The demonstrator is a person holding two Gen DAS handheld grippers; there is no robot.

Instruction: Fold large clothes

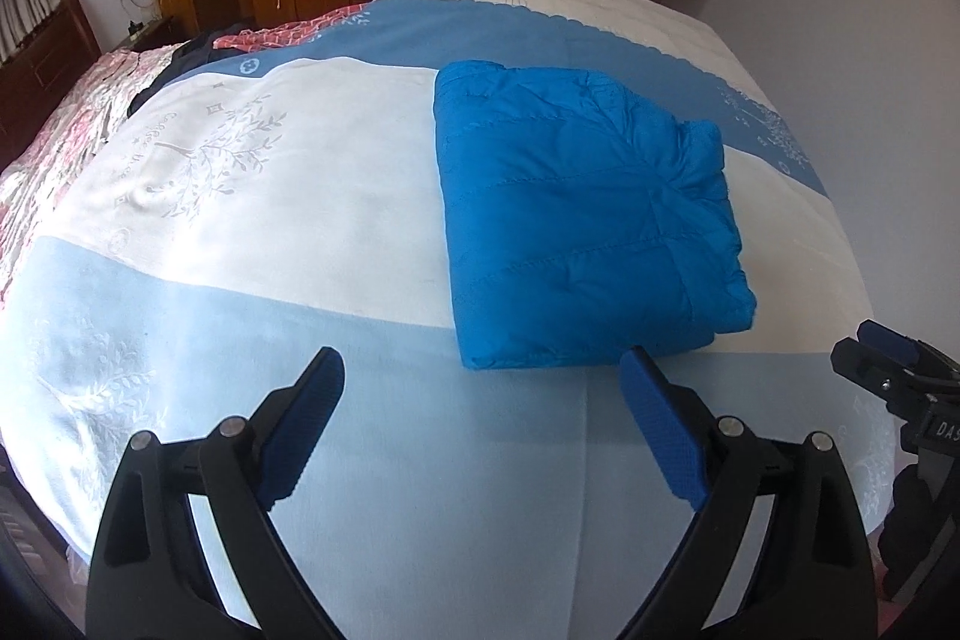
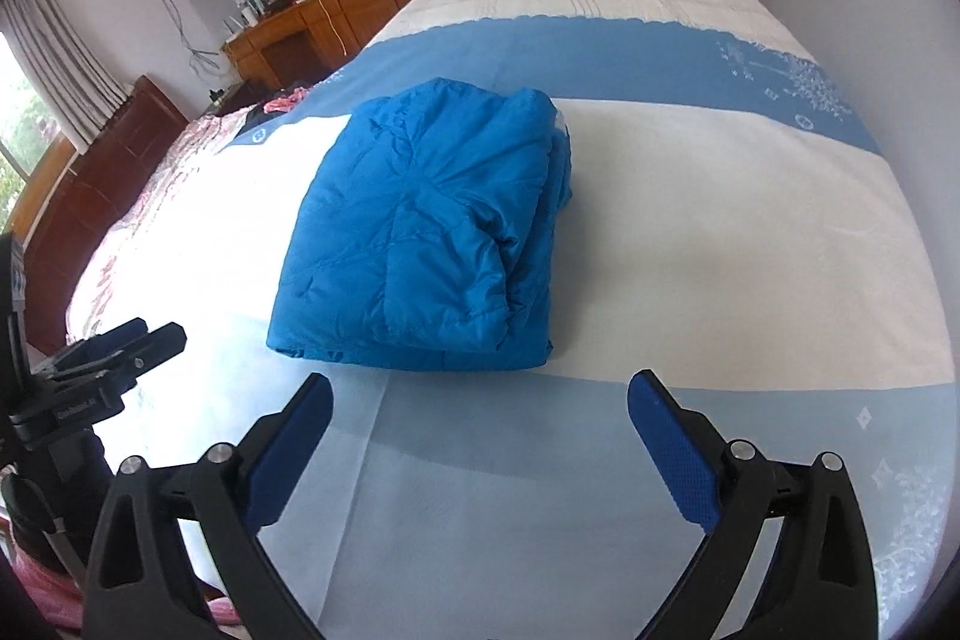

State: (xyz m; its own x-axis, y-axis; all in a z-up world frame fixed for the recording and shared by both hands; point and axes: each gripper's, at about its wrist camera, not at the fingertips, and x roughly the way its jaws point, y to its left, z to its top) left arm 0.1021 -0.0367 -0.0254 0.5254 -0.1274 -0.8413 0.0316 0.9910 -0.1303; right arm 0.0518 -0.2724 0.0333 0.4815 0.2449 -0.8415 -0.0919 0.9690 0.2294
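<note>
— Counting, what lay there?
— One bed point(image 1: 336, 460), and on its white band one blue quilted jacket point(image 1: 576, 220), folded.
— And the tools?
— Two: left tool point(image 1: 480, 388) and right tool point(image 2: 480, 403), both spread wide, holding and touching nothing.

Folded blue jacket point(image 1: 576, 214) on bed point(image 1: 300, 232)

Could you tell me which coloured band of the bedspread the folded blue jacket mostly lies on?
The white middle band; the folded blue jacket sits between darker and paler blue bands.
</note>
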